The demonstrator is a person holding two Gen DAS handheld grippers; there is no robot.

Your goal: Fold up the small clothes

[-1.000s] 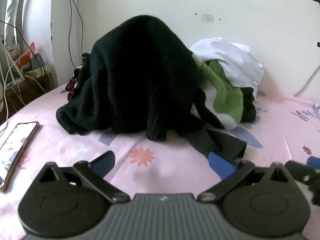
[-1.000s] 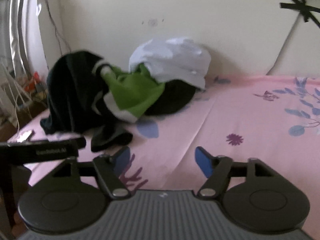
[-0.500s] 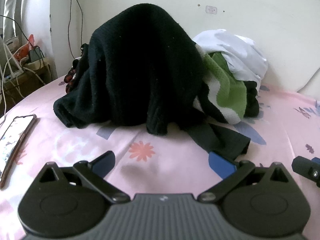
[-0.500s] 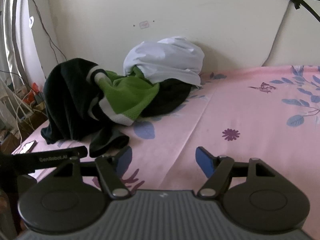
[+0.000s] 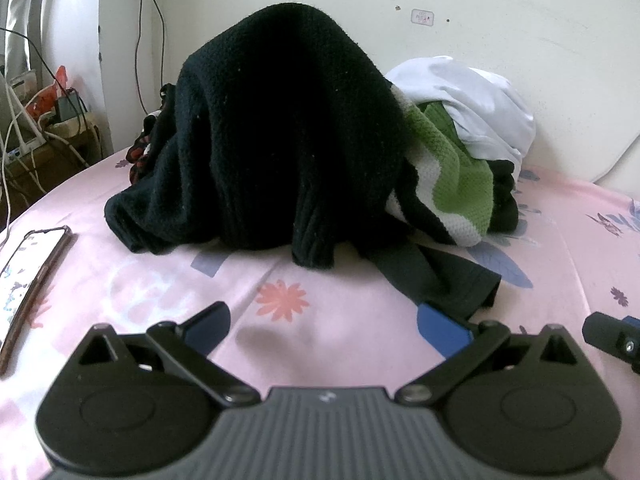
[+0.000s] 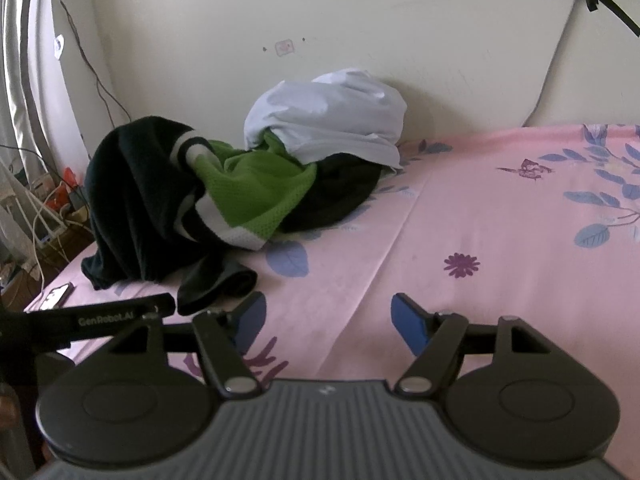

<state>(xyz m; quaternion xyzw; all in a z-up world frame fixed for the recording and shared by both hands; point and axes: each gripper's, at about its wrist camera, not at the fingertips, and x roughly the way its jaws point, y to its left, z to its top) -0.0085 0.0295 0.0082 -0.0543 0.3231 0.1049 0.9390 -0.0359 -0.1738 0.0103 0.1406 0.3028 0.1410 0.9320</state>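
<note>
Pink floral bedsheet covers a bed against a cream wall, with cables and clutter off the far left edge. Heaped at the far side against the wall is the pile of clothes: a black knit sweater draped highest on the left, a green and white jersey tucked under it to the right, and a white garment on top at the far right. A thin dark piece trails out of the heap toward the near side, flat on the sheet. A phone lies at the near left edge.

Both tools hang just above bare sheet, near the pile. The left gripper stands spread with nothing between its blue pads, its right pad just short of the trailing piece. The right gripper is likewise spread and empty.

All 4 pieces look soft, light and limp; they likely sag and tangle when lifted. The trailing dark hem seems the easiest hold, though pulling it may drag the sweater along.
</note>
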